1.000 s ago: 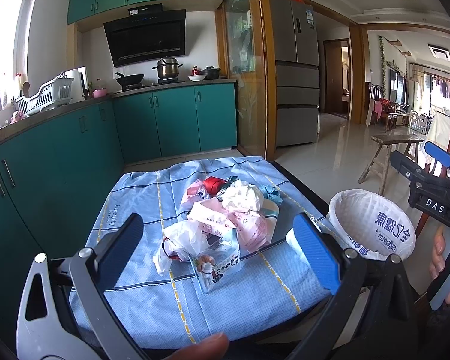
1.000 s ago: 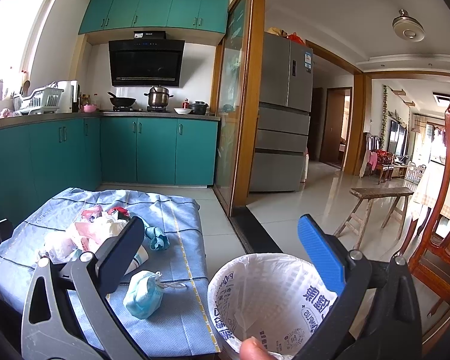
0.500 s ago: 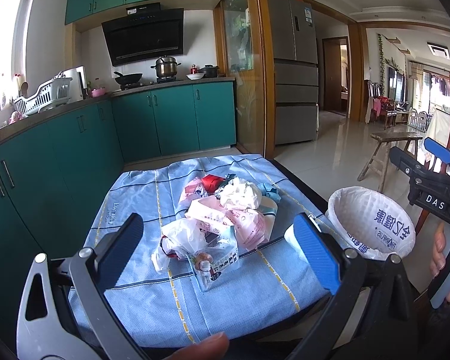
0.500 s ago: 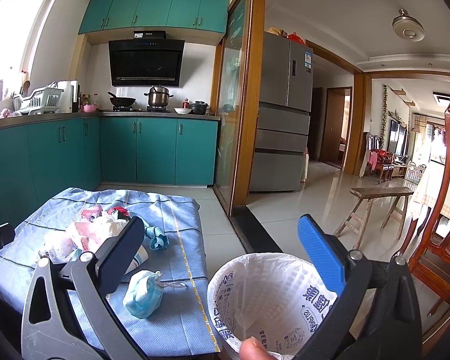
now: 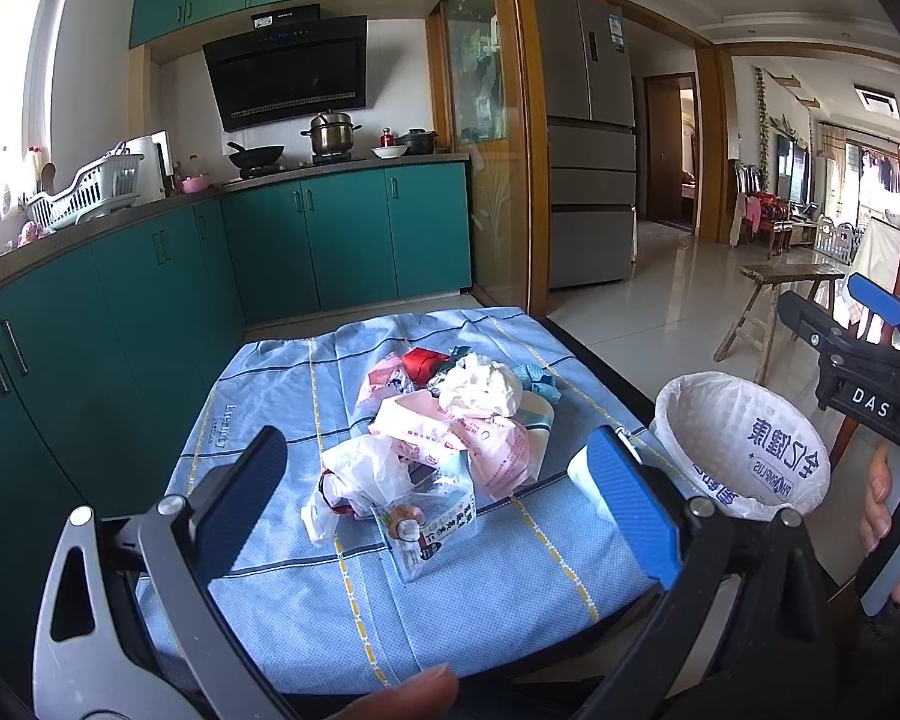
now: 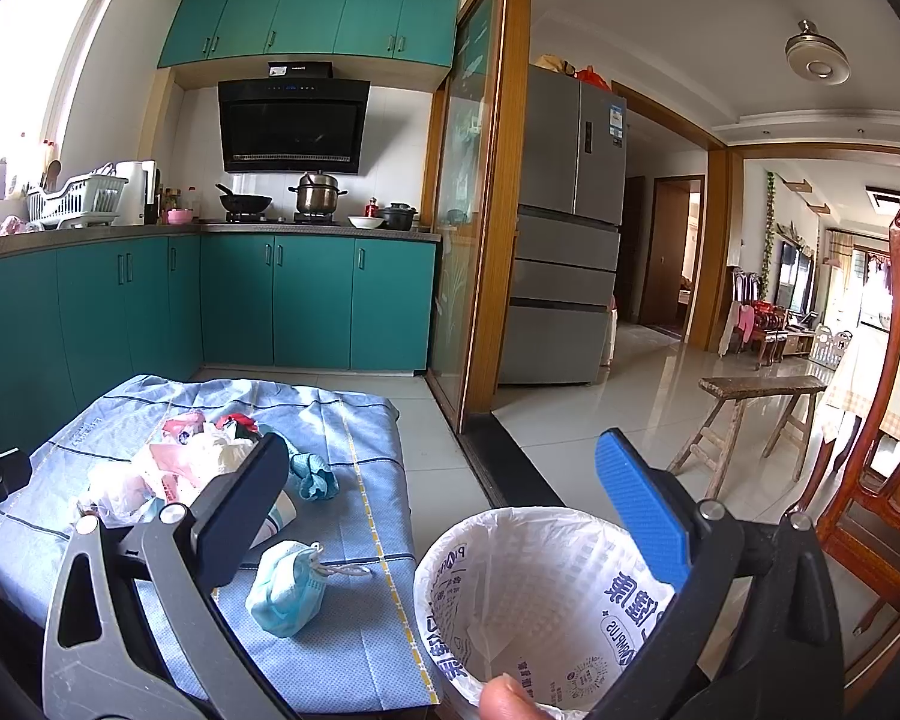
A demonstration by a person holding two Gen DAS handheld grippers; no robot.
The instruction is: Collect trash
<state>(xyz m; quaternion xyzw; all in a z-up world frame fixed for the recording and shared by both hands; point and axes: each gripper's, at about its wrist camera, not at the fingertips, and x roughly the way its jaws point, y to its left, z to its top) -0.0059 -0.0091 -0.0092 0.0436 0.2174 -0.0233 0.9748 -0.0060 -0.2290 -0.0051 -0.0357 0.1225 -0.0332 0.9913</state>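
Both the left gripper and right gripper hang with jaws spread wide, holding nothing. The trash pile lies mid-tabletop on the blue cloth; a crumpled mask sits near the lined bin at right.

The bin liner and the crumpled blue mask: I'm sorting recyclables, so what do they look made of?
The bin liner looks like thin, glossy white plastic film with blue print, wrinkled and translucent. The crumpled blue mask looks like matte nonwoven fabric, with white string ear loops.
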